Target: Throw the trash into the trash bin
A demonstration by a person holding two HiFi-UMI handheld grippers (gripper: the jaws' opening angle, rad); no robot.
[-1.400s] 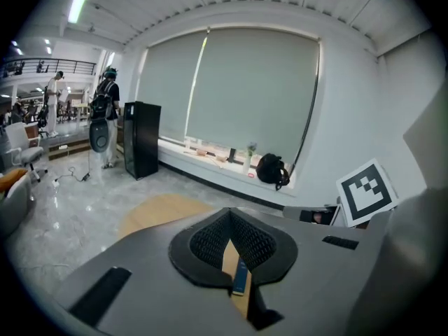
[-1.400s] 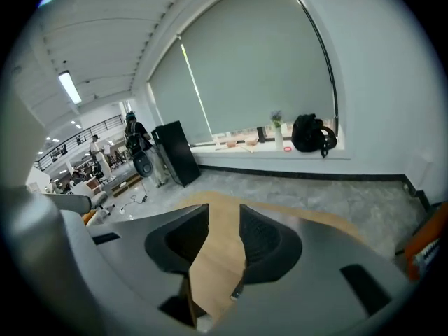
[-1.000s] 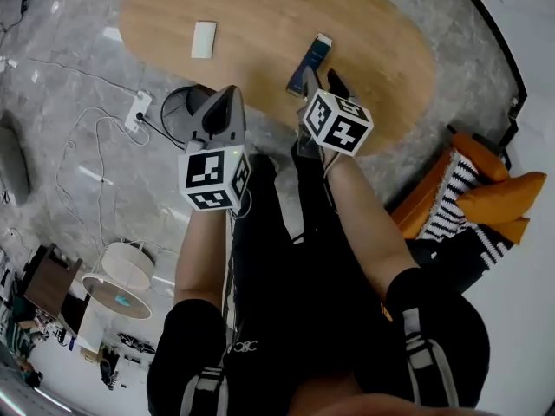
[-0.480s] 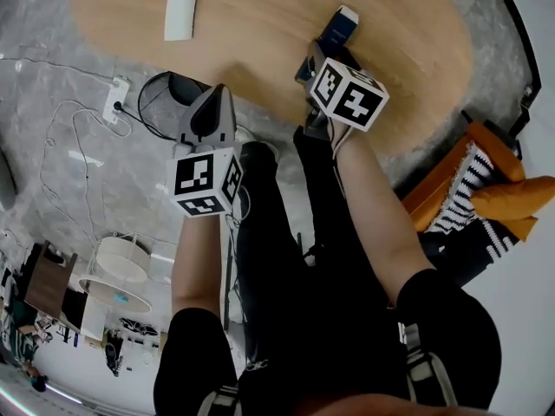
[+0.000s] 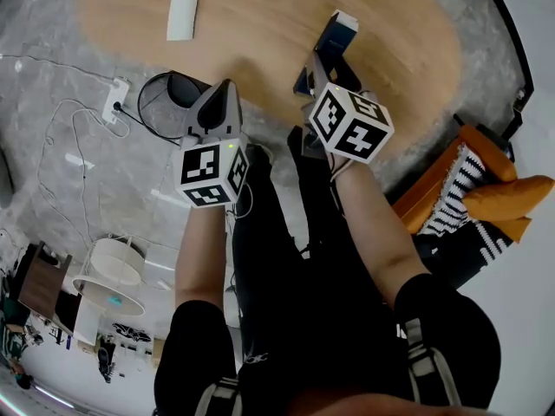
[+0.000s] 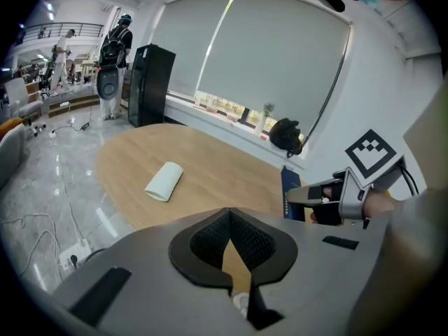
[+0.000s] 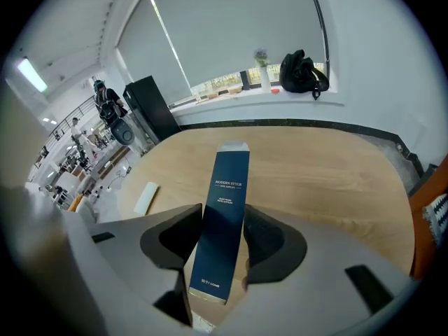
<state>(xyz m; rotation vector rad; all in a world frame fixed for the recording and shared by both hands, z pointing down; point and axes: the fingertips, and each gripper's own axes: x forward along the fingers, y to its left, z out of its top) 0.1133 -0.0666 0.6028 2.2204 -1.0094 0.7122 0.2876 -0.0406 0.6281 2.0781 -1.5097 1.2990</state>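
A long dark blue box (image 5: 336,33) lies flat on the oval wooden table (image 5: 260,24). My right gripper (image 5: 323,59) is lowered over its near end. In the right gripper view the box (image 7: 225,187) runs between the jaws of this gripper (image 7: 222,215). They are closing, with the pads close against its long sides, and I see no firm press. A white paper roll (image 5: 182,16) lies further left on the table. My left gripper (image 5: 223,89) hangs shut and empty above the table's near edge, beside the black trash bin (image 5: 169,102) on the floor.
A power strip with white cables (image 5: 114,98) lies on the grey floor left of the bin. An orange chair with a striped cushion (image 5: 473,180) stands at the right. My legs in black trousers (image 5: 286,258) fill the lower middle. A black bag (image 7: 302,72) sits on the window sill.
The right gripper has come down and forward over the near end of the blue box, which now lies between its jaws. The left gripper has dropped lower near the bin.
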